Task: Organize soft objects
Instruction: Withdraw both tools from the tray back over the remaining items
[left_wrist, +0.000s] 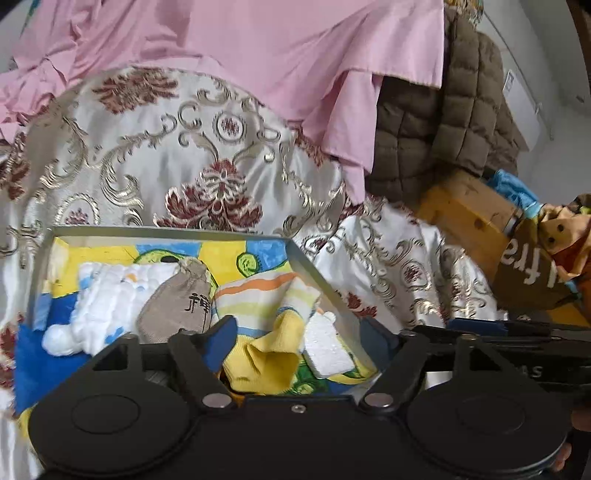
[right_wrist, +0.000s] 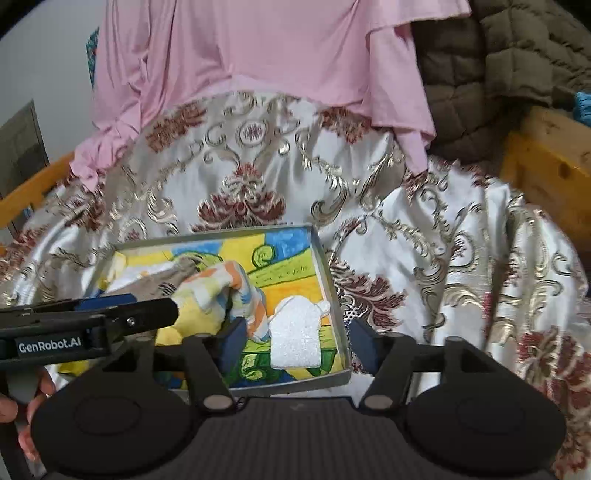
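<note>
A grey-rimmed tray with a colourful painted bottom lies on a patterned satin cloth. In it lie white fluffy cotton, a grey cloth pouch, a striped yellow sock and a white foam block. My left gripper is open just above the sock and foam block, holding nothing. In the right wrist view the tray, sock and foam block show. My right gripper is open over the tray's near right corner, around the foam block without touching it. The left gripper's body shows at left.
A pink garment and a brown quilted jacket hang behind the cloth. A wooden frame stands at right. A brown bag with white letters and blue fabric sit at far right.
</note>
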